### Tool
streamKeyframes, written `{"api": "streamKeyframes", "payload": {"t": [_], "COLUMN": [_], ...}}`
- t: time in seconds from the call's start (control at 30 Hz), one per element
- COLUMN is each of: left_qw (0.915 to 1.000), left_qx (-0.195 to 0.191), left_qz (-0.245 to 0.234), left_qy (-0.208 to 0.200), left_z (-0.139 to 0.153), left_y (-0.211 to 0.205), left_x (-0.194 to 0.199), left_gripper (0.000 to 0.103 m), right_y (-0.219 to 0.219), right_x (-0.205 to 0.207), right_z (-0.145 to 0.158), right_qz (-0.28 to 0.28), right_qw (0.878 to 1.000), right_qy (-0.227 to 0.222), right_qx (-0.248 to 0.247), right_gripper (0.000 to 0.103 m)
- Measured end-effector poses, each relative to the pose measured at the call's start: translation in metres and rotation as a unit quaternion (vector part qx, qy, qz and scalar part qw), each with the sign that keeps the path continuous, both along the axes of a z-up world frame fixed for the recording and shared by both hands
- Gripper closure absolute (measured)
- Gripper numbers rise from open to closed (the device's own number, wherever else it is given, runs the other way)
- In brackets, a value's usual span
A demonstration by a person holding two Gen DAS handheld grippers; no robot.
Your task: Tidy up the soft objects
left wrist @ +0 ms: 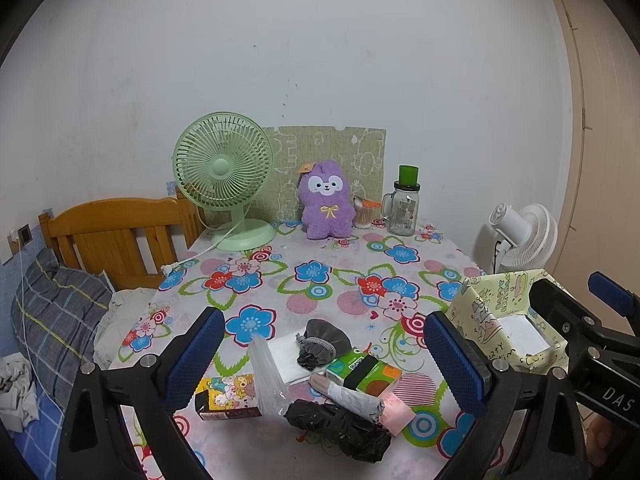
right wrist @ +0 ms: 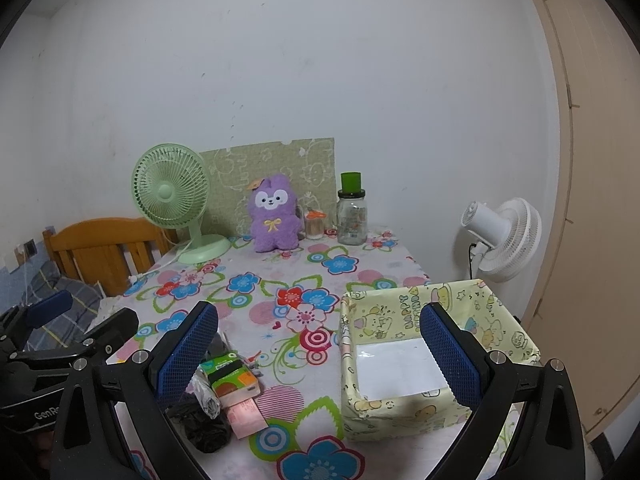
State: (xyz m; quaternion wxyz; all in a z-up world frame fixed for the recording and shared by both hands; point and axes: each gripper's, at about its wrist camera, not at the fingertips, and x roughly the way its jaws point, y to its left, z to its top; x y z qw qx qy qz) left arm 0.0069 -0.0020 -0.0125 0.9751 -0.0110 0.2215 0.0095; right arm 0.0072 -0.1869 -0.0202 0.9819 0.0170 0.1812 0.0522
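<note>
Left to right, as I see it from the wrist cameras:

- Left gripper (left wrist: 324,360): jaws spread wide, holding nothing, hovering over the pile.
- Pile on the floral tablecloth (left wrist: 312,280), near its front edge: cartoon-print packet (left wrist: 228,394); clear plastic bag (left wrist: 266,376); grey drawstring pouch (left wrist: 320,344) lying on a white tissue pack (left wrist: 286,354); crumpled black bag (left wrist: 340,430); green-and-orange tissue packet (left wrist: 364,372); pink packet (left wrist: 396,406).
- Right gripper (right wrist: 320,356): jaws spread wide, empty, between pile and box.
- Yellow birthday-print box (right wrist: 400,408): right of the pile, apart from it, white sheet inside.
- Table rear: green fan (left wrist: 224,178), purple plush (left wrist: 326,202), glass jar (left wrist: 403,210).
</note>
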Motion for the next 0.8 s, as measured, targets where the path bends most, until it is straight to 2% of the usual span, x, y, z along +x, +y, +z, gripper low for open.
{"api": "streamKeyframes", "payload": {"t": [0.8], "left_qw": [0.9992], "left_qx": [0.006], "left_qz": [0.003], "left_qy": [0.040], "left_z": [-0.019], "left_y": [0.012], "left_x": [0.032], "left_gripper": [0.006], "right_y": [0.024], "right_x": [0.030], "right_z": [-0.010], "right_qz": [0.010], "right_qw": [0.999], "right_qy": [0.028], "right_qx": [-0.011], "right_gripper": [0.004]}}
